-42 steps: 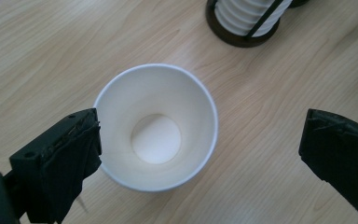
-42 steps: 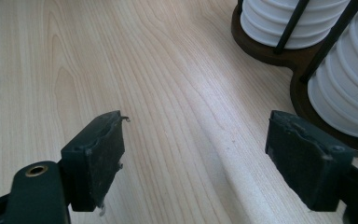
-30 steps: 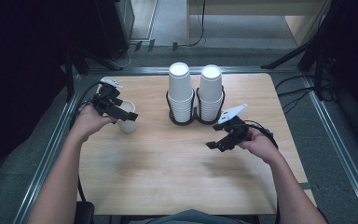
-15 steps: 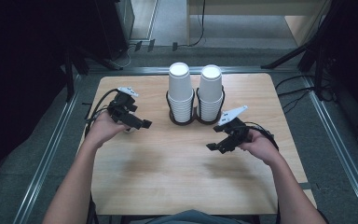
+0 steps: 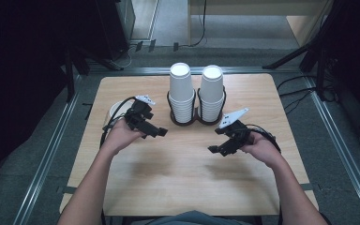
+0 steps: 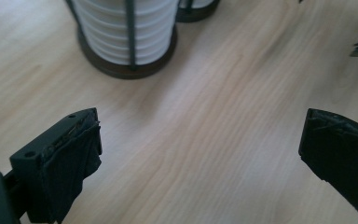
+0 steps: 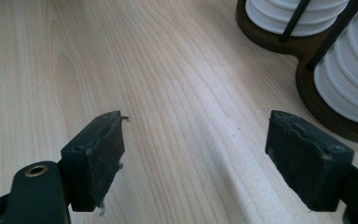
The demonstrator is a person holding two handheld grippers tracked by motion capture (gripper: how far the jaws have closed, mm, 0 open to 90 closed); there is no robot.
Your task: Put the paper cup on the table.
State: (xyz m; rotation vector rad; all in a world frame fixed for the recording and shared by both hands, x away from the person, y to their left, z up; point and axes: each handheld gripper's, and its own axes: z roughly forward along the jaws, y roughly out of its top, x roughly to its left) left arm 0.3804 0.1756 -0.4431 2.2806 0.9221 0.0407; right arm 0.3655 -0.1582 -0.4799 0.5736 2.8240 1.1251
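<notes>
hovering left gripper (image 5: 158, 132) | right gripper (image 5: 214, 149) | jaws apart, empty | table (image 5: 178, 183)

Setting reads as a lab or data-recording rig, not a home. Landmark: light wooden table (image 5: 178, 178) standing alone on grey carpeted floor (image 5: 37, 154). Metal floor rails (image 5: 44, 159) run along the table's left and right sides, with another across its far edge. Black cables (image 5: 304, 93) trail over the floor to the right of the table and beyond its far edge. Dark stand legs (image 5: 295, 54) sit off the table's far right corner; dark equipment (image 5: 115, 23) off its far left. Surroundings beyond the table unlit, black at both sides.
</notes>
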